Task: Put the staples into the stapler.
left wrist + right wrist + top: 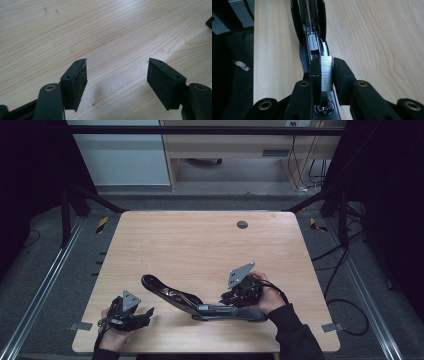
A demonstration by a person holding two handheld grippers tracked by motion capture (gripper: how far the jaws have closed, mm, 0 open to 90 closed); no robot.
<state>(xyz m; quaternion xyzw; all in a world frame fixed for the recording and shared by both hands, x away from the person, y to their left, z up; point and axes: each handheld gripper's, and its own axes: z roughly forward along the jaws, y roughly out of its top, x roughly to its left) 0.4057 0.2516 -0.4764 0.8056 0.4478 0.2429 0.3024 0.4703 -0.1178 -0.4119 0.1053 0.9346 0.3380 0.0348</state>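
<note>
1. The stapler [200, 302] lies opened out on the table [200, 240], near its front edge, right of centre.
2. The right gripper [231, 296] sits over the stapler's right half, a strip of staples [326, 72] between its jaws, above the stapler's open channel.
3. The left gripper [145, 312] rests near the front-left corner, just left of the stapler, apart from it.
4. A round grommet [242, 224] sits near the table's far edge.

A pale, matt wood-grain counter [200, 245] is carrying a glossy black plastic stapler [165, 292], opened on its shiny metal channel, while matt black tongs [327, 72] are pinching a bright silvery block of metal staples [326, 72].
</note>
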